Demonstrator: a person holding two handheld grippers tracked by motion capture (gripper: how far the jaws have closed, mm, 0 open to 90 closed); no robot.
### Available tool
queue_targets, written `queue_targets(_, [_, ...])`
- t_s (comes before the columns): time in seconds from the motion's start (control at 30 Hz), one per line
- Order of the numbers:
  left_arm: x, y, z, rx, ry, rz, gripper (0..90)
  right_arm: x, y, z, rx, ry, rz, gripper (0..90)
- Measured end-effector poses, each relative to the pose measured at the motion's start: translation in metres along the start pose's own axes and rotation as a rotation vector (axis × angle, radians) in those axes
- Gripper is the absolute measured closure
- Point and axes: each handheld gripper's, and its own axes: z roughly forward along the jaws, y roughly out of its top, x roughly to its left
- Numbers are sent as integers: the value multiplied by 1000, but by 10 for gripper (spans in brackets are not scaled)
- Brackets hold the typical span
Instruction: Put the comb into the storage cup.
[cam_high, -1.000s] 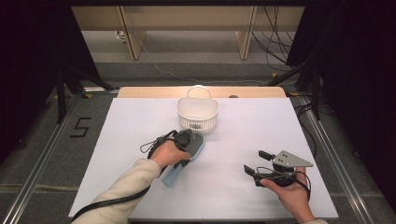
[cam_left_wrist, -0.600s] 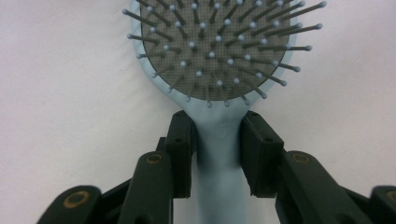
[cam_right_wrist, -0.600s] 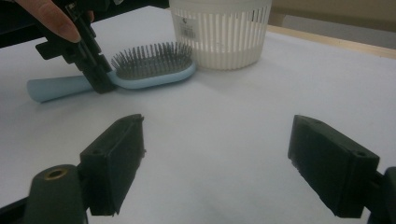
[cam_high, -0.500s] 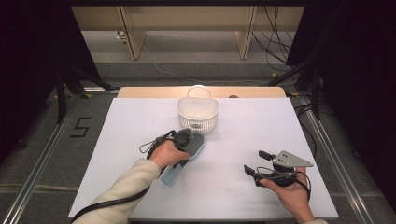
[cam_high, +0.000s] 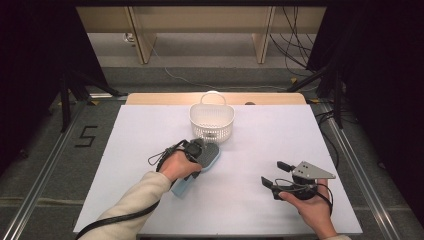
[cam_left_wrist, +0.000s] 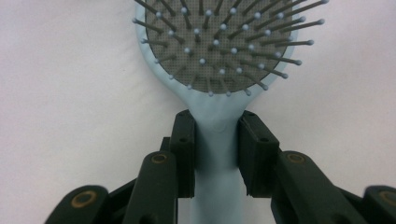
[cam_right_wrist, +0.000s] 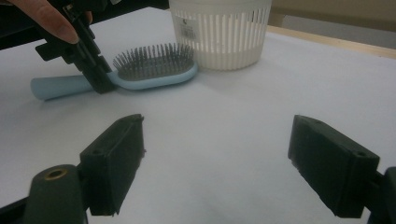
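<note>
A light-blue hairbrush (cam_high: 209, 155) lies bristles-up on the white table, its head (cam_left_wrist: 219, 46) pointing toward the basket. My left gripper (cam_high: 196, 150) comes down over the brush's neck. Its jaws have just been closing, and both pads (cam_left_wrist: 184, 144) now press on the narrow neck from either side. From the right gripper view the hairbrush (cam_right_wrist: 154, 70) rests flat with the left gripper (cam_right_wrist: 93, 70) clamped where handle meets head. My right gripper (cam_high: 272, 174) is at the table's front right, open wide, with only bare table between its jaws (cam_right_wrist: 224, 158).
A white slotted basket (cam_high: 212, 122) stands just beyond the brush's head, near the far table edge; in the right gripper view the basket (cam_right_wrist: 222, 32) almost touches the brush tip. The white table cover (cam_high: 140, 135) ends at a wooden strip at the back.
None visible in the high view; both hands and the brush stay where they were.
</note>
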Motion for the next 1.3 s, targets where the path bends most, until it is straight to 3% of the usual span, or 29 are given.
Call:
queue_targets(0.37, [3,-7,-1,-44,-19,13,695,0,0,0,-1,-1,1,193])
queue_targets(0.8, [4,-18,-5,-127,-39,54,696,0,0,0,-2,-2,2,193])
queue_targets(1.3, [4,-32,-13,-218,-62,70,696,0,0,-1,-6,-4,1,193])
